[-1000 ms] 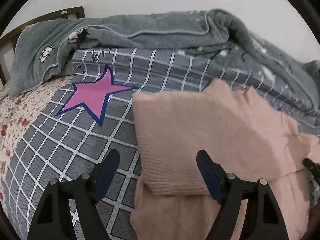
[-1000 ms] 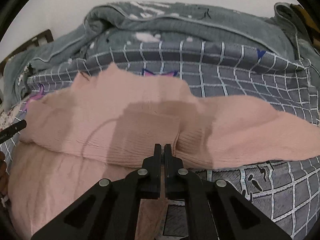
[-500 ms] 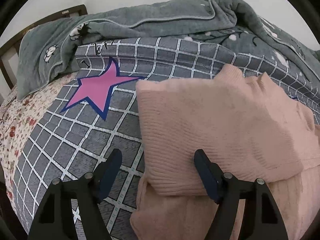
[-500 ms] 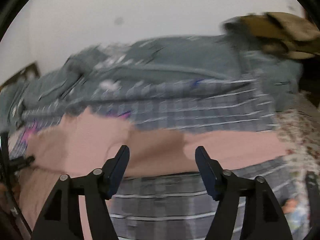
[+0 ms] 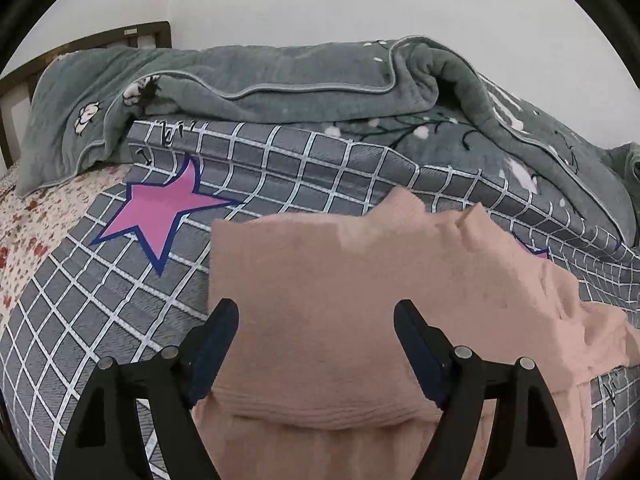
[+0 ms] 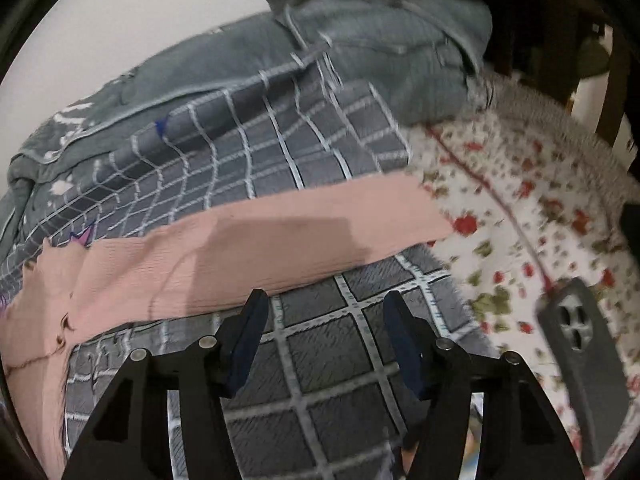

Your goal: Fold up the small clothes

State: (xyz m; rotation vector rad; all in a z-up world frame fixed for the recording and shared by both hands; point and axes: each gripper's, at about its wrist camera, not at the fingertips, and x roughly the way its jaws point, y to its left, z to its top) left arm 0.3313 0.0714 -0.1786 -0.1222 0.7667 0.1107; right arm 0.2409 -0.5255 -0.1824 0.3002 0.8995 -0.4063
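- Left wrist view: a pink sweater (image 5: 360,300) is seen lying on a grey checked cover (image 5: 100,320) which is spread over a bed.
- One part of the sweater is folded over the body, and its ribbed edge is seen near the bottom of the picture, between the two fingers.
- The left gripper (image 5: 316,332) is held above the folded sweater and is pointed downward at a slant. Its jaws are wide and are opening; the sweater is seen between them, but the pads are not pressed on it.
- A pink star (image 5: 164,208) is printed on the cover, to the left of the sweater and apart from it.
- A grey fleece blanket (image 5: 280,80) is heaped behind the cover, against a white wall. A dark wooden headboard (image 5: 24,80) is seen at the far left.
- Right wrist view: the picture is blurred. One sleeve (image 6: 280,240) of the sweater is stretched out to the right across the cover, and its end is reaching a flowered sheet (image 6: 520,208).
- The right gripper (image 6: 324,334) is held over the bare cover, just in front of the sleeve, and is pointed steeply down. Its jaws are about half apart and are closing; nothing is held between them.
- A dark phone (image 6: 580,368) is lying with its back up on the flowered sheet, at the right of the gripper.
- No container is seen in either view.
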